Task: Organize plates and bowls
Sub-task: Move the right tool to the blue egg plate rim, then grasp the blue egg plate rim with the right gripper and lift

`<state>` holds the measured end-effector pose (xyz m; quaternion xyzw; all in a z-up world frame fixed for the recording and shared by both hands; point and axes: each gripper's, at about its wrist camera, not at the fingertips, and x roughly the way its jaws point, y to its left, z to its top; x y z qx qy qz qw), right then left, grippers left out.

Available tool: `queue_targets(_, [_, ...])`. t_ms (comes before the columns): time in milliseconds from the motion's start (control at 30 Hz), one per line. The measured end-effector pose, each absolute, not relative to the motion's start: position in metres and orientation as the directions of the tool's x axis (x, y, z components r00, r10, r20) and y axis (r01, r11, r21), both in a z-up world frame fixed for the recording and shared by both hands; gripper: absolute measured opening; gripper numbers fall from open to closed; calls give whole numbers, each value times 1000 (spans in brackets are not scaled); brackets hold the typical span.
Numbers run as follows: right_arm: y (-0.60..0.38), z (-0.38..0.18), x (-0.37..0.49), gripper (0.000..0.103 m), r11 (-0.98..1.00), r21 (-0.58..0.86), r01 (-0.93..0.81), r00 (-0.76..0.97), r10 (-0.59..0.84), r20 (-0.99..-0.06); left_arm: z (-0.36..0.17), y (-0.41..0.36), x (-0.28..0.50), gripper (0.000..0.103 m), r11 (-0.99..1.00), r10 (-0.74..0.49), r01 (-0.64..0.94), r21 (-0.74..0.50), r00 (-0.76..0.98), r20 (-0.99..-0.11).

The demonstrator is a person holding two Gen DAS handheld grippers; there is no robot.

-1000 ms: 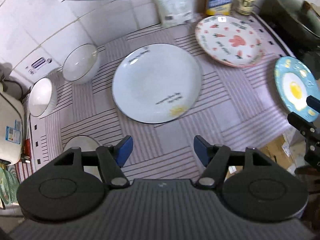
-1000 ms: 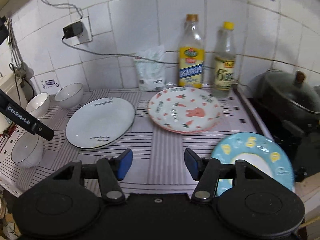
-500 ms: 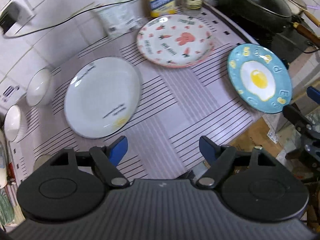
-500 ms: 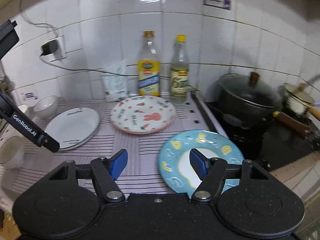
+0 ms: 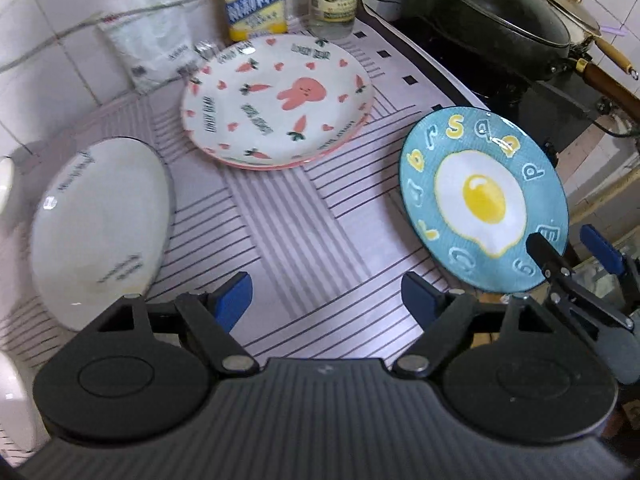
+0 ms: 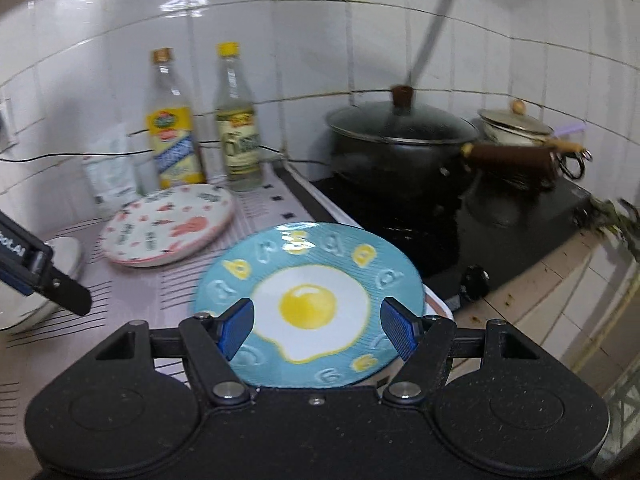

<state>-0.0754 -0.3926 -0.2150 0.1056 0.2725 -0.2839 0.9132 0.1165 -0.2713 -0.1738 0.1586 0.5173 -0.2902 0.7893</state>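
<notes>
A blue plate with a fried-egg picture (image 5: 480, 200) lies at the right end of the striped mat (image 5: 304, 240), near the counter's edge. My right gripper (image 6: 318, 330) hovers open over the near half of this blue plate (image 6: 320, 264), one pad on each side of the egg, nothing gripped. The left wrist view shows the right gripper (image 5: 572, 252) at the plate's near-right rim. My left gripper (image 5: 326, 300) stands open over bare mat between the white plate (image 5: 100, 232) and the blue one. A rabbit-and-carrot plate (image 5: 280, 104) lies behind. White bowl edges (image 5: 10, 392) show at far left.
Two bottles (image 6: 176, 140) (image 6: 240, 132) and a white bag (image 6: 112, 168) stand against the tiled wall. Right of the mat is a black stove with a lidded wok (image 6: 400, 140) and a small lidded pot (image 6: 516, 128). The counter drops off just right of the blue plate.
Both views have swung right and lower. The blue plate now lies under the right gripper. Both grippers' jaws stand a little wider. The bowls have slid to the left edge.
</notes>
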Motion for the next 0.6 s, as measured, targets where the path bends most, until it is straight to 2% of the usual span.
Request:
queue_targets(200, [-419, -243, -67, 75, 728, 73, 681, 628, -530, -571, -201, -292, 133, 81, 794, -331, 598, -106, 280, -901])
queue_targets(400, [-441, -261, -62, 74, 678, 132, 723, 601, -523, -604, -223, -317, 146, 81, 766, -368, 627, -141, 248, -896])
queue_targets(500, [-444, -263, -62, 65, 680, 160, 715, 619, -510, -598, -234, -330, 151, 74, 723, -404, 663, -194, 178, -897])
queue_targets(533, [-444, -264, -61, 55, 688, 173, 705, 631, -496, -597, -237, -334, 152, 71, 718, -399, 669, -190, 173, -900])
queue_targets(567, [-444, -264, -60, 53, 689, 172, 704, 630, -495, -598, -239, -337, 152, 69, 711, -403, 677, -191, 170, -899])
queue_targets(600, [-444, -265, -60, 52, 688, 168, 706, 628, -499, -597, -238, -338, 151, 62, 706, -408, 684, -185, 179, -895])
